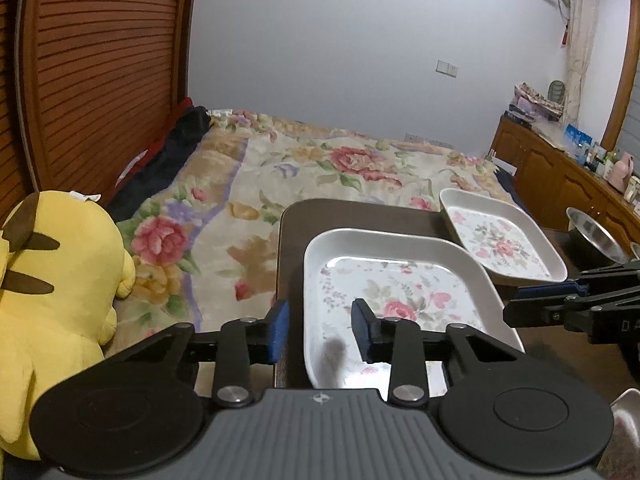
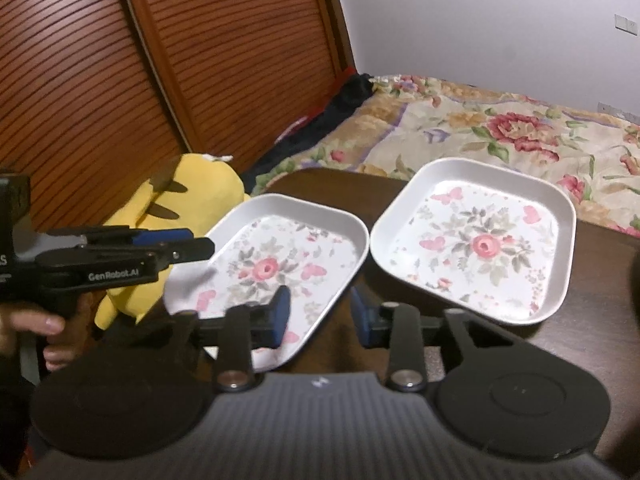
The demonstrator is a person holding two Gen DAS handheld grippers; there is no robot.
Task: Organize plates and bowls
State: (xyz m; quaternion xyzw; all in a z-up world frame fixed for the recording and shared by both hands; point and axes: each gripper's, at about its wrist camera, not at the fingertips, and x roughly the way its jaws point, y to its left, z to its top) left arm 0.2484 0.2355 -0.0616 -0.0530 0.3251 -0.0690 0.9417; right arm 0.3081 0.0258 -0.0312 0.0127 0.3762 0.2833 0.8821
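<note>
Two square white plates with a rose print lie side by side on a dark brown table (image 1: 400, 210). The near plate (image 1: 396, 300) (image 2: 276, 268) is at the table's left edge; the far plate (image 1: 500, 236) (image 2: 476, 244) is to its right. My left gripper (image 1: 320, 330) is open, its fingers straddling the near plate's left rim; it enters the right wrist view from the left (image 2: 176, 242). My right gripper (image 2: 320, 314) is open above the near plate's right rim; it enters the left wrist view from the right (image 1: 540, 300). A steel bowl (image 1: 596, 236) stands at far right.
A bed with a floral blanket (image 1: 320, 164) lies beyond the table. A yellow plush toy (image 1: 56, 280) sits left of the table by a slatted wooden panel (image 1: 100, 60). A wooden cabinet (image 1: 560, 172) with small items runs along the right wall.
</note>
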